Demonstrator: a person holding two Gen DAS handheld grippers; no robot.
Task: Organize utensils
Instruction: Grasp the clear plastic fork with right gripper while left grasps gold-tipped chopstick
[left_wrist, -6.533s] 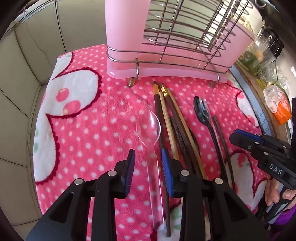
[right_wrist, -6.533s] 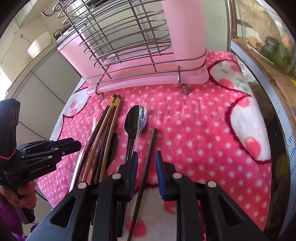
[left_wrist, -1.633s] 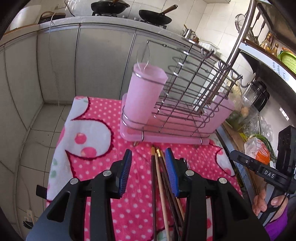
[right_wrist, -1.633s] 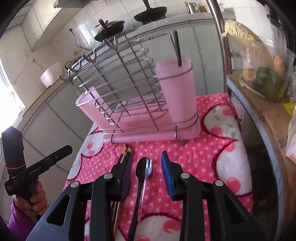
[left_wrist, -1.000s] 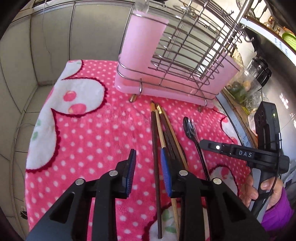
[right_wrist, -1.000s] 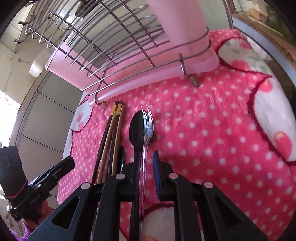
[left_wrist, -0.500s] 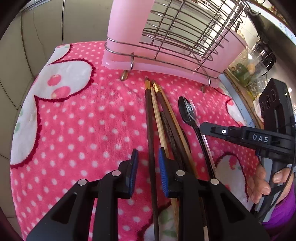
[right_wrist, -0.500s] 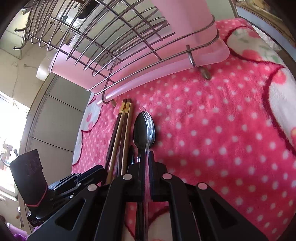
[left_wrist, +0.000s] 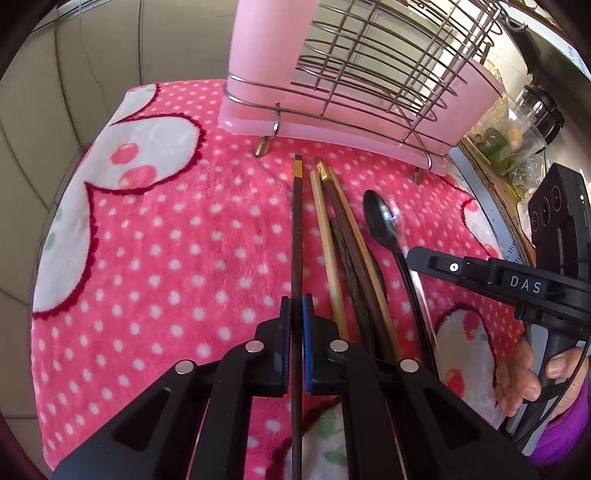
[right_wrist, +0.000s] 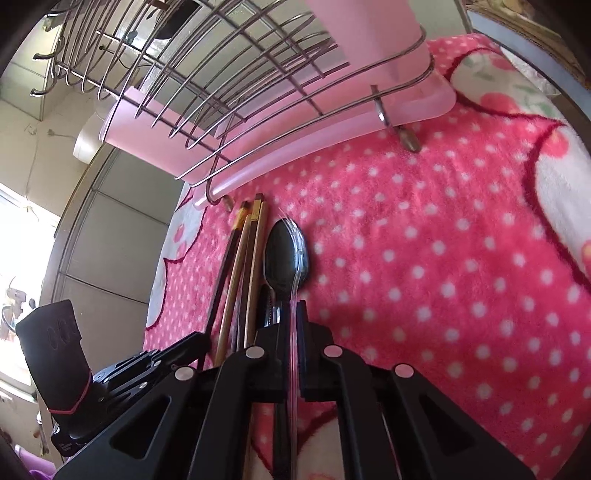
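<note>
Tongs first, since they are nearest to us. Our left tongs (left_wrist: 295, 314) are clenched on the dark chopstick (left_wrist: 297, 229), and its long axis runs straight away from us, in line with the fingers, its gold-tipped far end pointing at the pink rack (left_wrist: 354, 107). Our right tongs (right_wrist: 292, 314) are pressed together on the thin clear handle of the transparent fork (right_wrist: 293, 291), which also runs near to far along the fingers. So both utensils lie lengthwise in the tongs, and we judge that each must be lifted and tipped upright before it can go into a pink cup (left_wrist: 271, 48) of the rack.

Just right of the dark chopstick lie the other chopsticks (left_wrist: 332, 236), parallel to it, and further right the black spoon (left_wrist: 380, 221), all on the pink dotted blanket (left_wrist: 166, 258). The left tongs are nearer to the left cup, the right tongs to the right one.

Some things we cannot make out well. The head of the fork lies over the bowl of the black spoon and is nearly invisible, so we cannot tell if they touch. The near ends of both held utensils are hidden under the tongs. The cup openings are cut off at the top edge.
</note>
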